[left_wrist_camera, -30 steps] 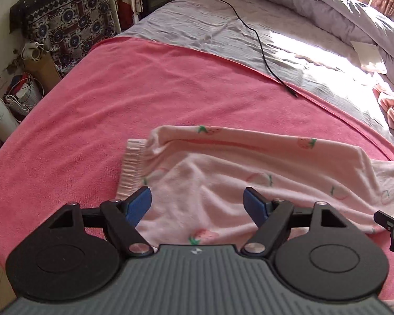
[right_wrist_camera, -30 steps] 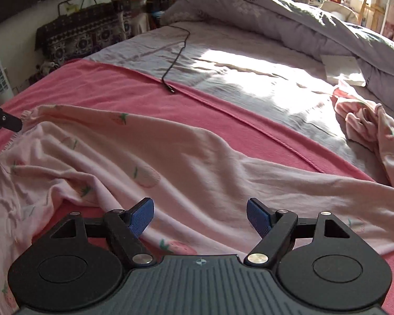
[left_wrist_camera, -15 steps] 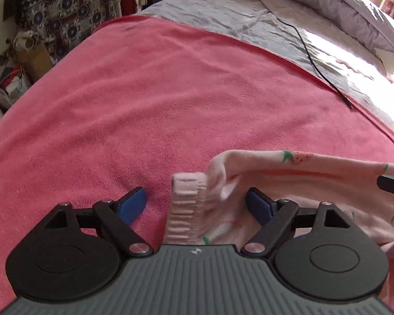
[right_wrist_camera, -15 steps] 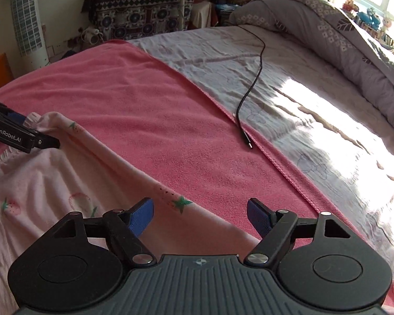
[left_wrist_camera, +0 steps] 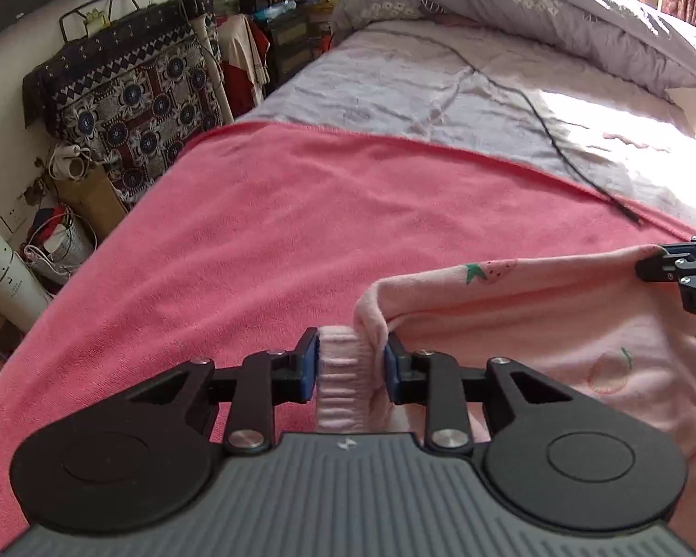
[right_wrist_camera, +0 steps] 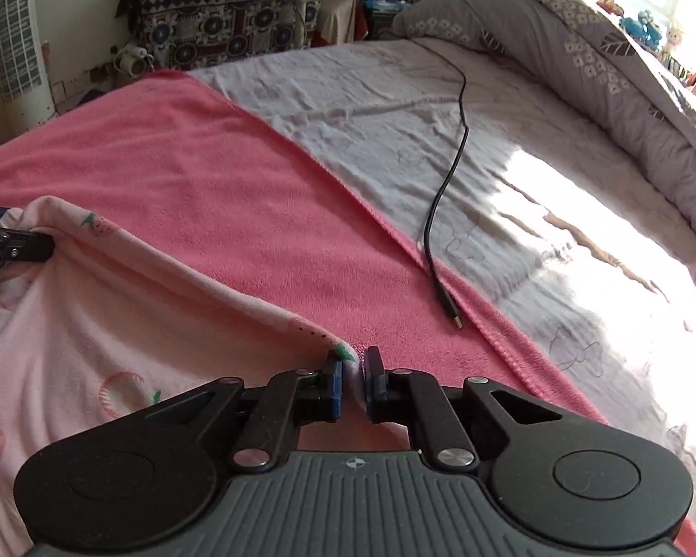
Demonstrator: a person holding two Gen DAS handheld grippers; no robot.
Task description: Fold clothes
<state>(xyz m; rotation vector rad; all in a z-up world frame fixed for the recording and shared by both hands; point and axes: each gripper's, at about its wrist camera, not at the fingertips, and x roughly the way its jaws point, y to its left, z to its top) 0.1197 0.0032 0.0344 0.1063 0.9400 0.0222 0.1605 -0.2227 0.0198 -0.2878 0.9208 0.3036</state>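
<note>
- The left hand-held gripper (left_wrist_camera: 351,366) has just been closing, and its blue pads now press from both sides on the ribbed cuff (left_wrist_camera: 345,383) of the pink strawberry-print garment (left_wrist_camera: 557,325) (the bunched knit keeps the jaws partly apart).
- The right hand-held gripper (right_wrist_camera: 353,383) has likewise just been closing; its jaws stand almost together, pinching a thin fold of the garment's far edge (right_wrist_camera: 343,355) beside a green leaf print.
- Between the two grips the edge runs as a raised ridge, while the rest of the cloth lies slack on the pink blanket (left_wrist_camera: 278,232) toward the person's side of both grippers.
- Holding two points on one edge probably serves to lift it straight, so the fabric can be carried over itself without twisting.
- Ahead of the right gripper a black cable (right_wrist_camera: 445,195) lies across the grey sheet (right_wrist_camera: 510,162), well apart from the garment.
- The fold itself looks not yet made.
</note>
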